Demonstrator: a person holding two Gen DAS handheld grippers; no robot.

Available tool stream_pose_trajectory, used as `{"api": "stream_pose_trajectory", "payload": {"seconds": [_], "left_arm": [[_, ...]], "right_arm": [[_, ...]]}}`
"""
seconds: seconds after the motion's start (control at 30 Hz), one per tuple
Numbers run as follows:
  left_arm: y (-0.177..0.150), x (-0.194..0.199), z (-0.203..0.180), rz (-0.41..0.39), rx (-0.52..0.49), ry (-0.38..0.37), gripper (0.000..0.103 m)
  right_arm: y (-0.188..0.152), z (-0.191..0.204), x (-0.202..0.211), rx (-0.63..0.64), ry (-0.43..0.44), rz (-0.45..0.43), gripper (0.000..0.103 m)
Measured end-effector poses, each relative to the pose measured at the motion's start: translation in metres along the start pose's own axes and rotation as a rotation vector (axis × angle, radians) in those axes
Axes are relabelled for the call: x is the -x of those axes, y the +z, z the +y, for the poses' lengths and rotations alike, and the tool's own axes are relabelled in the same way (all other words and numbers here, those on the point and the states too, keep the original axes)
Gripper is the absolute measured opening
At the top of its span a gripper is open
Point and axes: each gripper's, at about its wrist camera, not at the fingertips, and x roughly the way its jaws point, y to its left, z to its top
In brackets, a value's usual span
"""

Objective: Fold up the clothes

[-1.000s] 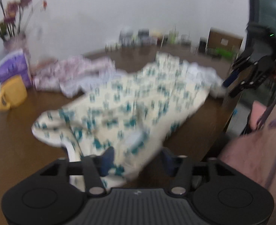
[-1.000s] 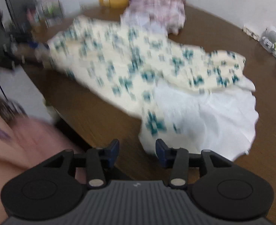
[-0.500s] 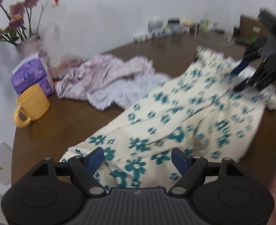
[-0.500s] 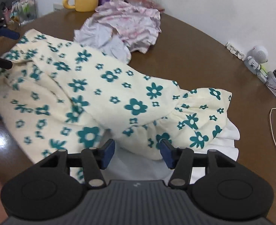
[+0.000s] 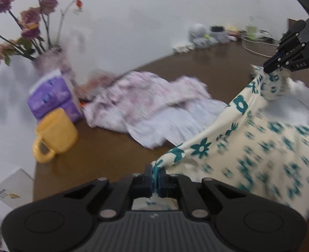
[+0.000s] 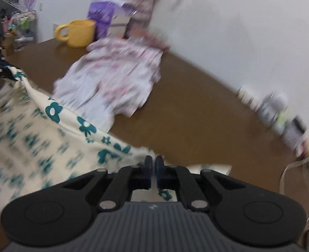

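left tool [image 5: 156, 175] closed on cream floral garment [image 5: 259, 147] edge | right tool [image 6: 153, 168] closed on opposite edge | garment held taut above bench [image 6: 196, 115] | advice: keep tension even, lower level

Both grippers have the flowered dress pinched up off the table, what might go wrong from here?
1. Each gripper, left and right, seems to pinch only a thin edge of the dress, so it may slip out.
2. The hanging cloth could drag the pink garment lying beside it.
3. A wide swing might knock the mug.
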Motion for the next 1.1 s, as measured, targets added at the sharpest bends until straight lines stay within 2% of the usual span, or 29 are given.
{"api": "stream_pose_trajectory", "payload": {"seconds": [0.13,0.27,0.3,0.33,0.37,0.4,0.43,0.5,0.57,0.63,0.7,0.73,0.77,0.8,0.83,0.87,0.9,1.1], "left_arm": [[0.021,-0.016,0.012,-0.027,0.028,0.063,0.003],[0.027,-0.046,0.021,0.007,0.074,0.065,0.004],[0.026,-0.051,0.024,0.014,0.096,0.055,0.005],[0.024,-0.055,0.029,0.024,0.126,0.038,0.007],[0.022,-0.056,0.032,0.032,0.150,0.028,0.014],[0.019,-0.056,0.038,0.031,0.178,0.015,0.020],[0.015,-0.056,0.043,0.030,0.206,0.001,0.025],[0.010,-0.052,0.054,0.019,0.263,-0.036,0.049],[0.004,-0.050,0.064,0.014,0.307,-0.077,0.063],[0.000,-0.053,0.070,0.029,0.319,-0.116,0.069],[-0.003,-0.058,0.071,0.047,0.325,-0.123,0.069],[-0.004,-0.061,0.071,0.053,0.329,-0.123,0.068],[-0.005,-0.062,0.070,0.052,0.332,-0.126,0.064],[-0.006,-0.062,0.069,0.047,0.333,-0.134,0.054],[-0.006,-0.063,0.068,0.046,0.336,-0.148,0.036],[-0.007,-0.063,0.068,0.045,0.338,-0.161,0.019],[-0.007,-0.063,0.067,0.044,0.334,-0.154,0.016],[-0.011,-0.062,0.066,0.041,0.359,-0.117,0.013]], "right_arm": [[0.033,-0.002,-0.033,0.021,-0.088,-0.040,0.003],[0.046,-0.012,-0.059,-0.056,-0.059,-0.028,0.005],[0.048,-0.015,-0.065,-0.078,-0.048,-0.024,0.009],[0.046,-0.021,-0.065,-0.124,-0.004,-0.014,0.027],[0.042,-0.029,-0.063,-0.171,0.039,-0.003,0.052],[0.035,-0.035,-0.059,-0.196,0.073,0.002,0.058],[0.027,-0.041,-0.056,-0.219,0.104,0.009,0.060],[0.009,-0.052,-0.051,-0.243,0.119,0.045,0.061],[-0.006,-0.062,-0.054,-0.275,0.153,0.098,0.068],[-0.019,-0.068,-0.063,-0.294,0.186,0.151,0.075],[-0.027,-0.067,-0.072,-0.307,0.220,0.178,0.074],[-0.028,-0.065,-0.075,-0.313,0.238,0.183,0.062],[-0.030,-0.063,-0.078,-0.317,0.257,0.187,0.033],[-0.027,-0.060,-0.077,-0.303,0.270,0.173,0.021],[-0.022,-0.057,-0.072,-0.284,0.265,0.156,0.016],[-0.017,-0.055,-0.068,-0.264,0.260,0.138,0.013],[-0.011,-0.052,-0.064,-0.244,0.253,0.119,0.012],[0.034,-0.055,-0.063,-0.147,0.066,-0.010,0.010]]}}
